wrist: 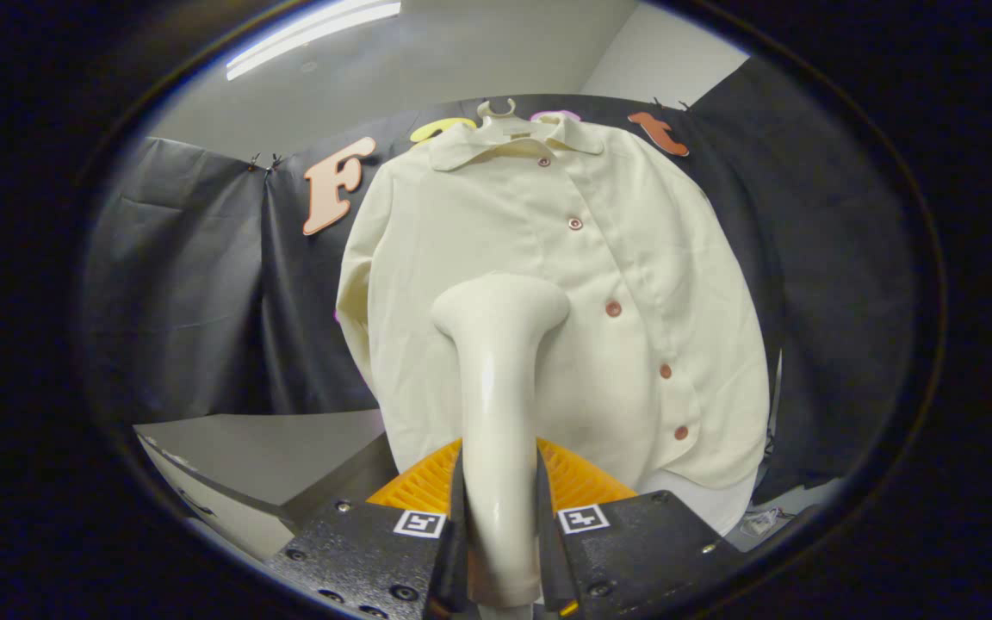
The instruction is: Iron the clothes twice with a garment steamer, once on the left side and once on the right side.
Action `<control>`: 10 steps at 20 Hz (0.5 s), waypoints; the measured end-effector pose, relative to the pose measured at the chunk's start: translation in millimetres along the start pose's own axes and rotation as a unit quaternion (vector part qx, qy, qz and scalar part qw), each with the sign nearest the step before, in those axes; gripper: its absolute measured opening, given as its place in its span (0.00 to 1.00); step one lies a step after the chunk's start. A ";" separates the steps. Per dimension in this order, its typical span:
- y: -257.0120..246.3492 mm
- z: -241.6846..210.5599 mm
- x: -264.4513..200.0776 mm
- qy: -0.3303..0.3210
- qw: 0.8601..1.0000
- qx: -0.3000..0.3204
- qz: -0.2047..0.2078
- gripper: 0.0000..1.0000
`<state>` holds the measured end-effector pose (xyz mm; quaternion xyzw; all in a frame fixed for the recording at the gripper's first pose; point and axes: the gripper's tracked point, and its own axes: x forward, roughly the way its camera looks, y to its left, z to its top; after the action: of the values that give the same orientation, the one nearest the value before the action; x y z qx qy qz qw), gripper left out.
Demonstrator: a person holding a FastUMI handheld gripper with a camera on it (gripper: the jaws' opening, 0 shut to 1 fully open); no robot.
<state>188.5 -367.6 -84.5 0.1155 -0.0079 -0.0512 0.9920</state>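
One gripper [500, 517] is seen from a camera riding on it, looking forward along its two fingers. Both fingers [458, 525] are closed tight against the handle of a cream garment steamer [498, 405], one pressing each side, so the steamer is firmly clamped between them. The handle rises straight up from the fingers and flares into a wide, rounded head at the top.

Just beyond the steamer head hangs a cream shirt [565, 284] on a pale hanger [496, 110], its front facing the camera. The head lies over the shirt's front, on the camera's left of the button line, about mid-height of the garment; whether it touches the cloth cannot be told. Five reddish-brown buttons [612, 307] run down the placket, to the side of the steamer head. The collar is folded flat at the top, and one sleeve hangs down along the shirt's side nearest a grey table.

Behind the shirt, black cloth [203, 284] forms the booth's wall, gathered in folds and pinned along its top edge. Above it are a pale ceiling and a long strip light [311, 34]. Low beside the fingers, the corner of the grey table [263, 448] juts in beneath the shirt's hem. Nothing stands between the steamer and the shirt front.
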 end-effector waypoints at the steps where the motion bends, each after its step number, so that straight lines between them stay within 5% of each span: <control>1: -2.1 -9.6 -2.6 0.005 1.000 0.002 0.000 0.33; 10: -26.2 -77.8 -19.0 0.045 0.999 0.002 0.000 0.33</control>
<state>169.1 -373.2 -166.3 0.1197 0.0364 -0.0456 0.9911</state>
